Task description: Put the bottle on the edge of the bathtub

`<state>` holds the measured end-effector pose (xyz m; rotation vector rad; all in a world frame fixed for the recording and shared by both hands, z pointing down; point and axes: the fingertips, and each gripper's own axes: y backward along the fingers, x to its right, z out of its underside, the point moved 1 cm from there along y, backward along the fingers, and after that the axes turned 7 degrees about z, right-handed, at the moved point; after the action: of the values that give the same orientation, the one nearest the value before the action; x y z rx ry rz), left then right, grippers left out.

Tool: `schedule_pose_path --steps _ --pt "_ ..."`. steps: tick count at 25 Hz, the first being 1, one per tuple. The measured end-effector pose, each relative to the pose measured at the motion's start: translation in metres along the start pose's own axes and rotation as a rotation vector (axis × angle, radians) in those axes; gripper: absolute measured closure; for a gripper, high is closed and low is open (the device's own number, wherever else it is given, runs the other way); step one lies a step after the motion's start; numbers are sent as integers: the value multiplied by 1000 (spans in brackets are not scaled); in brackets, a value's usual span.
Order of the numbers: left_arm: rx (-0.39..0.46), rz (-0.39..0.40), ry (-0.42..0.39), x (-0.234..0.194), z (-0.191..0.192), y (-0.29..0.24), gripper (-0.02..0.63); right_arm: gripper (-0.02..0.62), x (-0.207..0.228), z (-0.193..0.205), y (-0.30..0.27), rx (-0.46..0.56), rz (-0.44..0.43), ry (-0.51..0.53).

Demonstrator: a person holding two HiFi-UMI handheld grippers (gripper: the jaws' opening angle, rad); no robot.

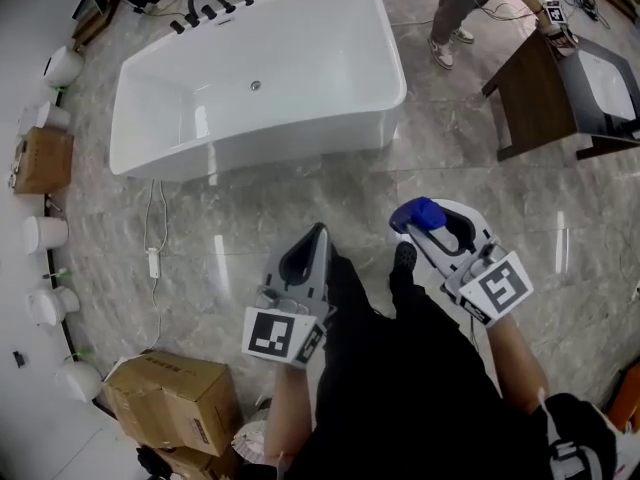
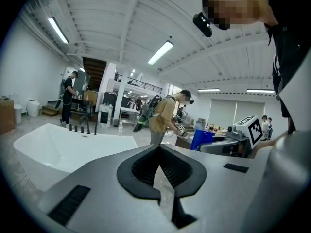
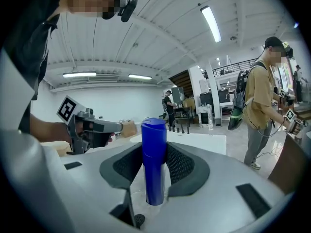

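A blue bottle (image 1: 421,212) stands upright between the jaws of my right gripper (image 1: 410,221), which is shut on it. In the right gripper view the bottle (image 3: 154,159) fills the middle, clamped at both sides by the black pads. My left gripper (image 1: 318,231) is held beside it, shut with nothing between its tips (image 2: 158,149). The white bathtub (image 1: 393,48) stands on the floor ahead of both grippers, well apart from them. From the left gripper view the tub (image 2: 58,149) lies ahead to the left, and the bottle (image 2: 200,139) shows at the right.
A black faucet set (image 1: 205,8) stands at the tub's far left end. A wooden stand with a basin (image 1: 545,93) is at the right, with a person (image 1: 455,8) beside it. Cardboard boxes (image 1: 175,398) and white pots (image 1: 45,233) line the left. A cable (image 1: 153,258) lies on the floor.
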<state>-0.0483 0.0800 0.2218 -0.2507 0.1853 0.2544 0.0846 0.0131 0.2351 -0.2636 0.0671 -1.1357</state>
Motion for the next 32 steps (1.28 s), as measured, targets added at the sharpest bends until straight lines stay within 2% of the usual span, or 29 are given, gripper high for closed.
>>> schedule_pose_path --steps 5,11,17,23,28,32 --pt "-32 73 -26 -57 -6 -8 595 448 -2 -5 -51 5 84 2" --pt "-50 231 -78 -109 6 -22 595 448 -2 -2 -97 75 193 -1" --pt "-67 311 -102 -128 37 -59 595 448 21 27 -128 68 208 23" --pt "-78 325 -62 -143 102 -116 595 448 73 96 -161 -5 191 -5" --pt "-97 316 -51 -156 181 -166 595 448 109 183 -184 -39 166 -6" --pt "-77 333 -43 -169 241 -213 595 448 139 246 -206 -24 139 13"
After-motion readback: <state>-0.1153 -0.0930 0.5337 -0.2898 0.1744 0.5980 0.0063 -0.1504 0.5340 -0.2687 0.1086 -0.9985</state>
